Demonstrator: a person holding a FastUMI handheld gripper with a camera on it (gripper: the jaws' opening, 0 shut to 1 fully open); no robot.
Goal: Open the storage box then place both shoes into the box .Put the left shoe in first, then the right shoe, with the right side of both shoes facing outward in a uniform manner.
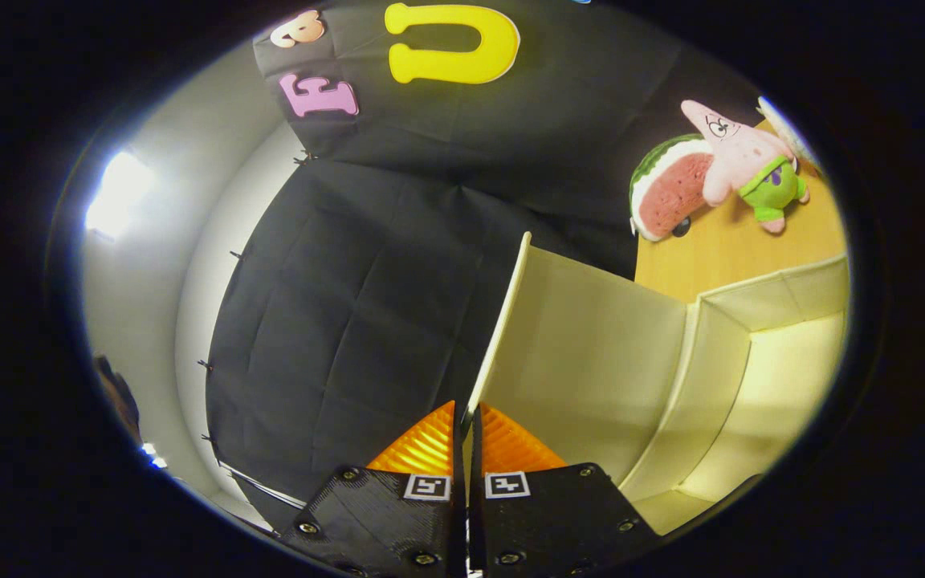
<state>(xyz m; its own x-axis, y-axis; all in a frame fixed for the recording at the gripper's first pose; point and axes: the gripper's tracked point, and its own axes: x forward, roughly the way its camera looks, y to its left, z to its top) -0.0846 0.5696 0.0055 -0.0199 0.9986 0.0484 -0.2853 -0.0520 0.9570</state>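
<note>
Gripper view: the gripper (463,417) has its fingers nearly together, pinching the thin edge of the storage box's lid (591,353), which stands raised just ahead of them. Beyond the lid lies the open storage box (759,377), its pale interior partly cut off and its floor hard to make out. Farther off, a watermelon plush (667,197) and a pink starfish plush (739,156) rest on the wooden table (743,245).

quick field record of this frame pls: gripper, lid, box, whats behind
gripper: shut on lid edge, one finger each side
lid: swung open, held up by its free edge
box: open, visible inside bare, no shoe seen in it
table: wooden, beyond box
toys: watermelon plush and pink star plush on table beyond box
</note>
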